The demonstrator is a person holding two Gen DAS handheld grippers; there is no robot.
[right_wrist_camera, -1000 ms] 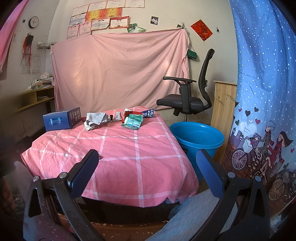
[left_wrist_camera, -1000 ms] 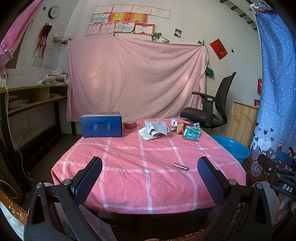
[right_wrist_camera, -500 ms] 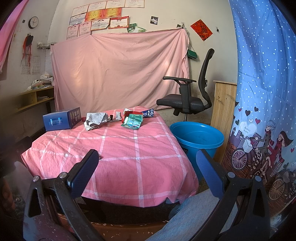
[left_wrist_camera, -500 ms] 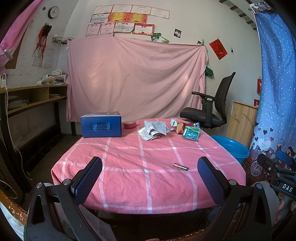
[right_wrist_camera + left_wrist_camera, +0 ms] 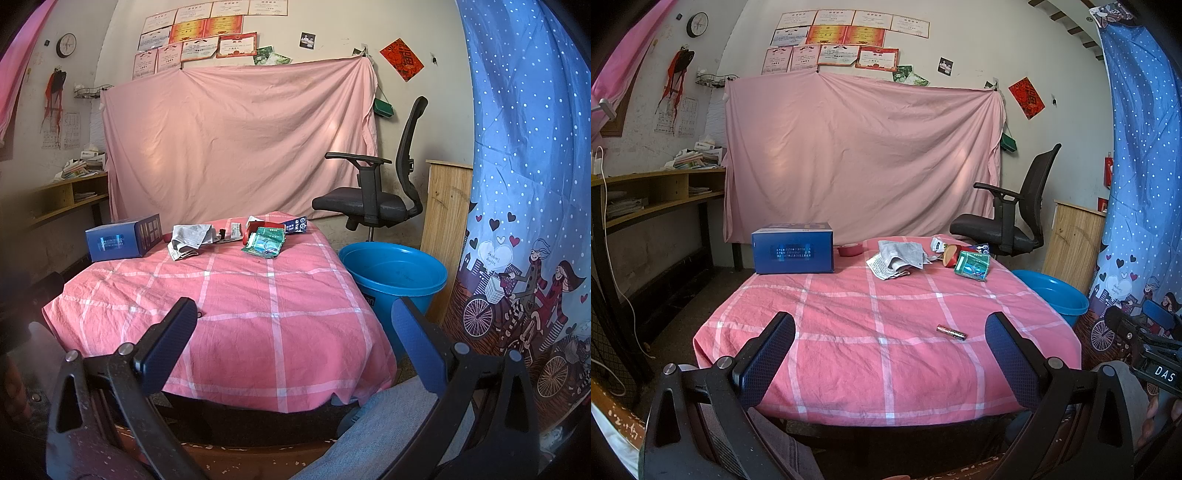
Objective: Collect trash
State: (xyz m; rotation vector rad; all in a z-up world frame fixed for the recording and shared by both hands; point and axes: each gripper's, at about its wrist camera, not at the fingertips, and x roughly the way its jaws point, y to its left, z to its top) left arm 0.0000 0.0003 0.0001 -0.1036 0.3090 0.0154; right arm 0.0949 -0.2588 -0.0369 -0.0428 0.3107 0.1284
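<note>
Both the left gripper [image 5: 890, 332] and the right gripper [image 5: 293, 323] are hovering before the table's near edge, jaws spread wide, gripping nothing. The table [image 5: 849, 354], draped in wrinkled pink checked cloth, is carrying crumpled newspaper [image 5: 899, 258] and a glossy green packet [image 5: 972, 266] along its far edge; a slim cylindrical battery [image 5: 952, 332] is lying nearer the right edge. A round blue plastic tub [image 5: 393, 275] is sitting beside the table's right edge.

A pink cloth checked with white lines [image 5: 849, 332] covers the counter. On it sit a dark blue box [image 5: 793, 248], grey-white newspaper [image 5: 899, 257], a green packet [image 5: 972, 264] and a small red tape roll [image 5: 849, 250]. Right of the counter stands a bright blue basin [image 5: 393, 275]; behind it hangs a plain pale pink sheet [image 5: 860, 155].
</note>
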